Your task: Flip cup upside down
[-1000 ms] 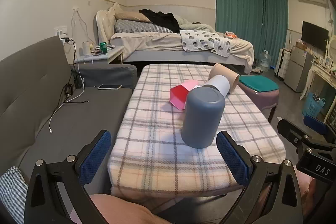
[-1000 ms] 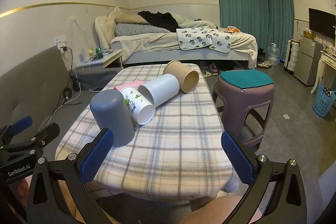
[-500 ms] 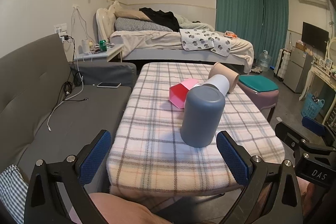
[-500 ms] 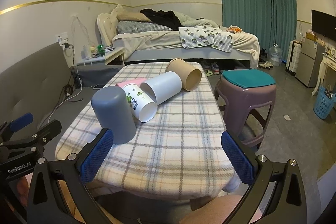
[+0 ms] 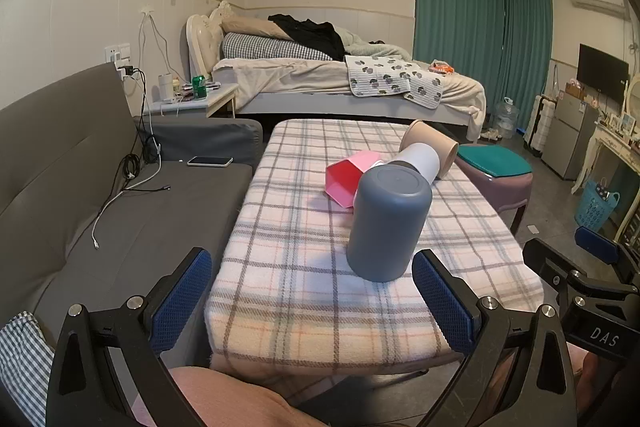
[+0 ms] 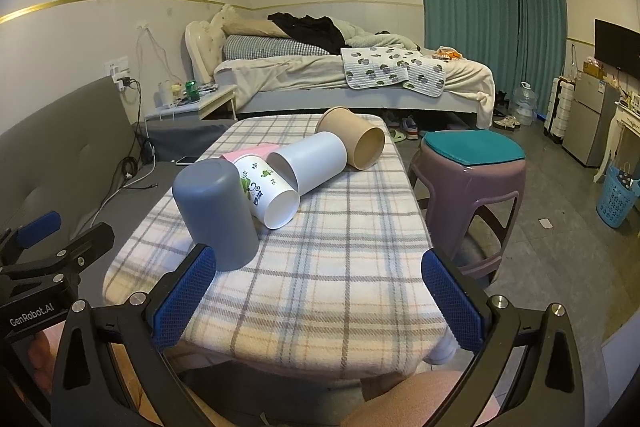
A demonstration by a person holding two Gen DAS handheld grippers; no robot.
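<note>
So the grey cup point(image 5: 387, 223) is sitting upside down, mouth on the checked cloth, near the front edge of the counter point(image 5: 304, 291). Behind it four more cups lie on their sides: a pink one point(image 5: 348, 179), a patterned white one point(image 6: 269, 191), a plain white one point(image 6: 310, 163) and a tan one point(image 6: 352, 137). Left hand-held gripper point(image 5: 312, 301) and right hand-held gripper point(image 6: 318, 297) are both spread wide, holding nothing, off the front edge.
</note>
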